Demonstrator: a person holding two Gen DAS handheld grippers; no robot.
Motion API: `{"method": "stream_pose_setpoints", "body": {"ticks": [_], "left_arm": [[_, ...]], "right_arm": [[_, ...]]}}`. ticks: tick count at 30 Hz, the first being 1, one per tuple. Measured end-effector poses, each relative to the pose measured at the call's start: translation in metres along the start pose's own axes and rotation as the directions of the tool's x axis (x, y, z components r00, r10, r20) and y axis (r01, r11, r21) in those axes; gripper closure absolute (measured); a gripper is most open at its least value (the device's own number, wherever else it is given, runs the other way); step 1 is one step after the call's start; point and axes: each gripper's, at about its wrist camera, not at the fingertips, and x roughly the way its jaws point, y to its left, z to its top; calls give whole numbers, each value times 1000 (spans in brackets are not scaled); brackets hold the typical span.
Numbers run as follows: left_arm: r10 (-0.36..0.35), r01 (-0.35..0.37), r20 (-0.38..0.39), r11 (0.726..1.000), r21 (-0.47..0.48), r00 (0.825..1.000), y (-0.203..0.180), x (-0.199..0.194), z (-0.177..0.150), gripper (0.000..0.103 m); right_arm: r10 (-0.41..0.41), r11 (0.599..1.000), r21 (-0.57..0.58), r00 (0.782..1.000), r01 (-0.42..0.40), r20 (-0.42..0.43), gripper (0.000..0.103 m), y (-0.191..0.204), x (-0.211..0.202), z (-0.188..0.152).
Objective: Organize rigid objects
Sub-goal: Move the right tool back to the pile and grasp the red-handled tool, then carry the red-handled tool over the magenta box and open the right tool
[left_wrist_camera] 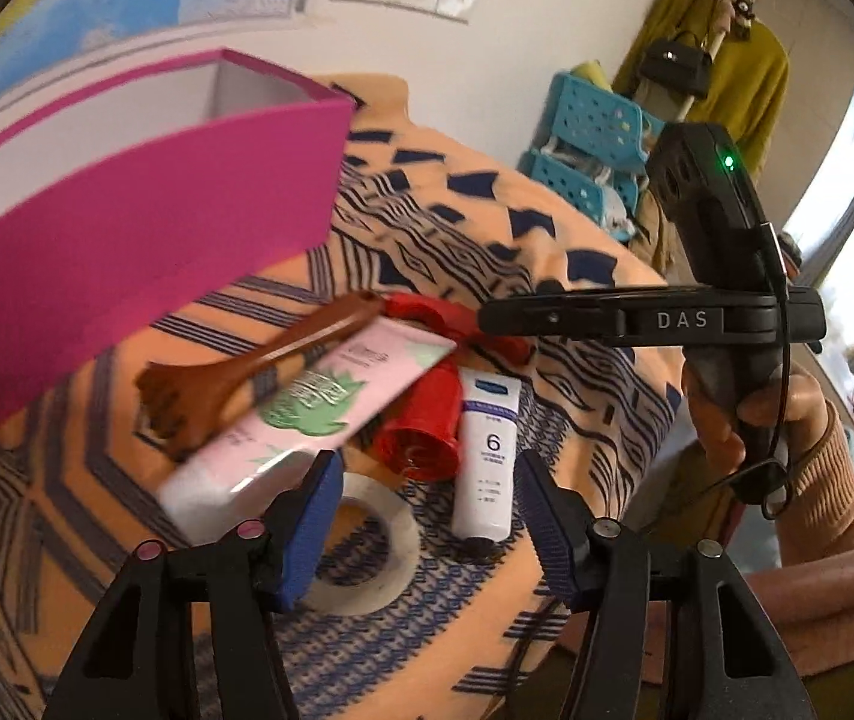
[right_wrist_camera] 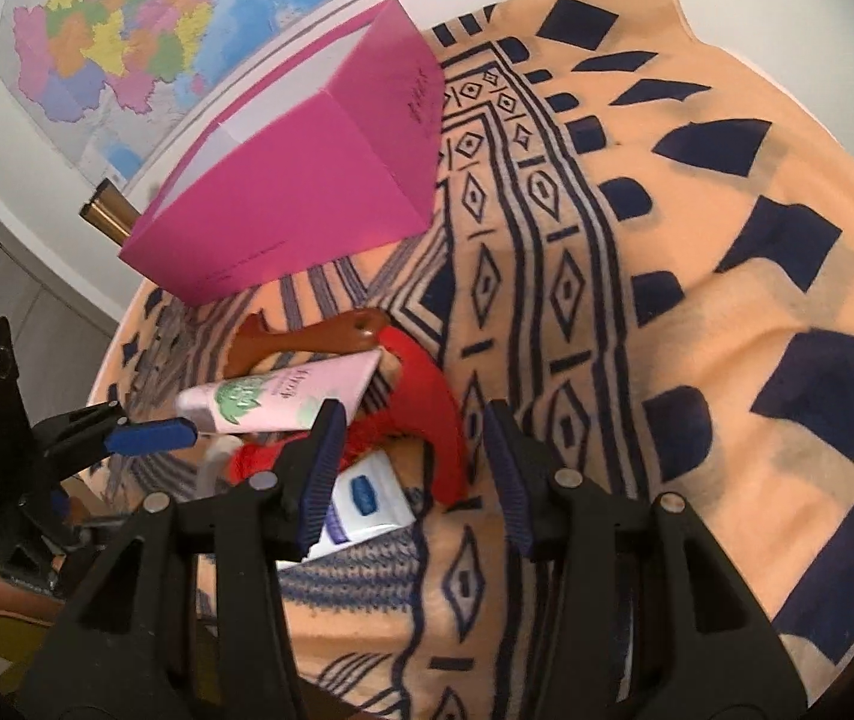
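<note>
left gripper [left_wrist_camera: 430, 480]: jaws partly open, holding nothing, tape roll [left_wrist_camera: 367, 558] just below
right gripper [right_wrist_camera: 415, 450]: half open, empty
pink box [left_wrist_camera: 145, 228]: 10 o'clock, open-topped
tubes pile [left_wrist_camera: 307, 408]: dead centre on blanket [left_wrist_camera: 547, 228]

The left hand-held gripper [left_wrist_camera: 430, 480], jaws apart and holding nothing, hangs over a tape roll [left_wrist_camera: 367, 558] on the patterned orange blanket [left_wrist_camera: 577, 240]. Beyond lie a white tube [left_wrist_camera: 484, 456], a red cup [left_wrist_camera: 421, 432], a pink tube [left_wrist_camera: 307, 414], a wooden massager [left_wrist_camera: 235, 372] and a magenta box [left_wrist_camera: 145, 228].
</note>
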Motion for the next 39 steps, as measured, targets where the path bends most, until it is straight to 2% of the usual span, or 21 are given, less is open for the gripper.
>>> {"method": "stream_pose_setpoints", "body": {"ticks": [3, 9, 10, 11, 12, 21, 27, 39], "left_arm": [[-31, 31, -25, 999, -13, 999, 0, 7, 3, 59], [-41, 39, -65, 999, -37, 997, 2, 18, 8, 70], [-46, 43, -71, 998, -44, 996, 2, 20, 8, 72], [-44, 41, -75, 998, -46, 996, 1, 22, 8, 72], [-40, 36, -78, 998, -47, 996, 1, 23, 9, 72], [-52, 45, -80, 995, -87, 995, 6, 24, 15, 73], [-50, 47, -49, 997, -64, 998, -3, 12, 20, 73], [-30, 33, 69, 999, -39, 997, -8, -32, 37, 73]], "right_arm": [[-27, 999, -37, 1000, 27, -14, 53, 3, 7, -1], [-47, 994, -103, 999, 45, -15, 53, 11, 14, -4], [-51, 992, -118, 999, 49, -16, 56, 13, 15, -5], [-55, 990, -129, 998, 52, -18, 62, 14, 16, -5], [-62, 988, -140, 998, 59, -21, 63, 15, 17, -5], [-53, 990, -134, 999, 51, -10, 63, 15, 12, -8], [-21, 995, -102, 999, 24, 24, 63, 14, -2, -9], [-2, 987, -156, 993, 21, 121, 64, 40, -35, 7]]}}
